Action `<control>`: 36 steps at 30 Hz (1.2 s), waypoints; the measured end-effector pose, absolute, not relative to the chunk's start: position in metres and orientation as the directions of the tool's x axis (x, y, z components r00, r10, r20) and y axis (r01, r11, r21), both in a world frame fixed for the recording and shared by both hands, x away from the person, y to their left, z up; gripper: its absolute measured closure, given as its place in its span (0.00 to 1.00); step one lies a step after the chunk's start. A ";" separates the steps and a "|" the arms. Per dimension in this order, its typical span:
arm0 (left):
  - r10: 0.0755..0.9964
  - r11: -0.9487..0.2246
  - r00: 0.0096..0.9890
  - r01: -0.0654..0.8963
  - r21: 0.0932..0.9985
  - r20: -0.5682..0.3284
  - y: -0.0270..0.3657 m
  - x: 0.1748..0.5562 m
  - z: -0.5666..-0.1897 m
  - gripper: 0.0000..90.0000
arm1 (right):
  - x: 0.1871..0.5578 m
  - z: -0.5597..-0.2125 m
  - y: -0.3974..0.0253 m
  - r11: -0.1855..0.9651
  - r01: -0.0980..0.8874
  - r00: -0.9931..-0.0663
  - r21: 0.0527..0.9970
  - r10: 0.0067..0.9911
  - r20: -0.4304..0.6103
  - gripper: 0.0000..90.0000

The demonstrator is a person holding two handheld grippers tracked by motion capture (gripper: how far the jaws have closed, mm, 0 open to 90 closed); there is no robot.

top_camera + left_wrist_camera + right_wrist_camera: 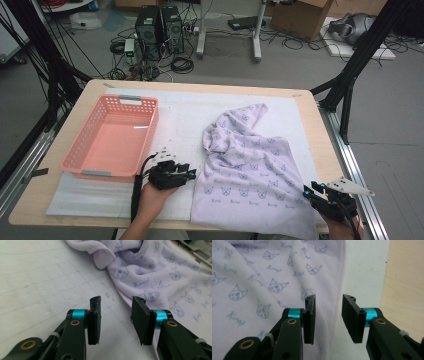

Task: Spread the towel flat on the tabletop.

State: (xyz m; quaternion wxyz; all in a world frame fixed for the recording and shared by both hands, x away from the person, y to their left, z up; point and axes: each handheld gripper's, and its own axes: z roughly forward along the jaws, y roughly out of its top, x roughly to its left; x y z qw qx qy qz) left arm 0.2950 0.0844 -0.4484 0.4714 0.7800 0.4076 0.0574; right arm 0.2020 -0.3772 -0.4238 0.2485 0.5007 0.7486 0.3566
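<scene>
High view: both grippers, jaws parted and empty, flank the lilac towel (252, 172), left gripper (190, 174) at its left hem, right gripper (311, 191) at its right

- A light wooden table (320, 145) with rounded corners is carrying everything; its bare edge is showing along the right and near-left sides.
- A white gridded mat (180, 125) is lying flat on the table, covering most of the top.
- A pink perforated plastic basket (145, 131) is sitting on the left part of the mat, its long side running away from the person.
- A lilac towel (255, 170) printed with cat faces is lying on the right part of the mat, rumpled at its far end, its near edge hanging over the table's front.
- Basket and towel are lying apart, bare mat showing between them.
</scene>
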 end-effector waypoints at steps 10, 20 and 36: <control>0.663 -0.317 0.714 0.538 0.781 -0.223 0.039 0.291 -0.452 0.60 | 0.201 -0.427 -0.379 0.233 0.570 -0.371 0.788 0.929 -0.006 0.66; 0.693 -0.315 0.700 0.509 0.801 -0.172 0.062 0.280 -0.450 1.00 | 0.204 -0.429 -0.376 0.236 0.573 -0.380 0.785 0.925 0.000 0.66; 0.703 -0.269 0.669 0.564 0.781 -0.241 0.050 0.299 -0.453 0.59 | 0.210 -0.430 -0.374 0.227 0.572 -0.380 0.788 0.925 0.009 0.65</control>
